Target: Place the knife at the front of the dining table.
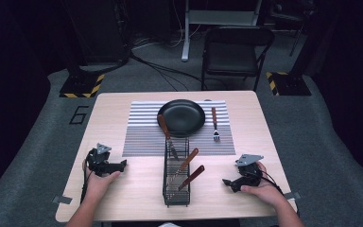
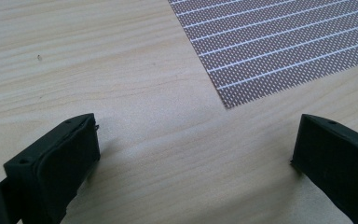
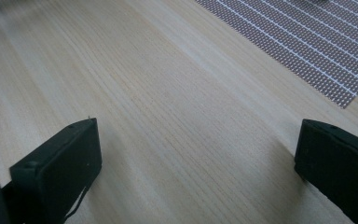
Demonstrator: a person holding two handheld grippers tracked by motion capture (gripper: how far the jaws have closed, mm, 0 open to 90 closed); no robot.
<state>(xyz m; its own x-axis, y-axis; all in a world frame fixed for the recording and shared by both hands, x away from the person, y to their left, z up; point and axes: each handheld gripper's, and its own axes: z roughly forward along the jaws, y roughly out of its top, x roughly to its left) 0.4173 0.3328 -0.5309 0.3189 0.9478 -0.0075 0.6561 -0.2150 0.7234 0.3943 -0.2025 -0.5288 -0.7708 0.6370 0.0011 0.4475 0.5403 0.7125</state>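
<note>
While your left gripper (image 1: 121, 165) and right gripper (image 1: 226, 182) rest on the table (image 1: 123, 101), both have their jaws spread wide with nothing between them. Between the two stands the wire basket (image 1: 176, 182), holding wooden-handled cutlery (image 1: 189, 159). Beyond it, on the striped mat (image 1: 142, 137), sit a black plate (image 1: 181, 117) and a fork (image 1: 215, 124).

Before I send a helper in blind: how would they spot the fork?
Find the striped mat in the middle of the table, with a black pan on it. The fork lies alone on the mat right of the pan, tines toward the person. The other wooden-handled utensils sit in the wire basket.
</note>
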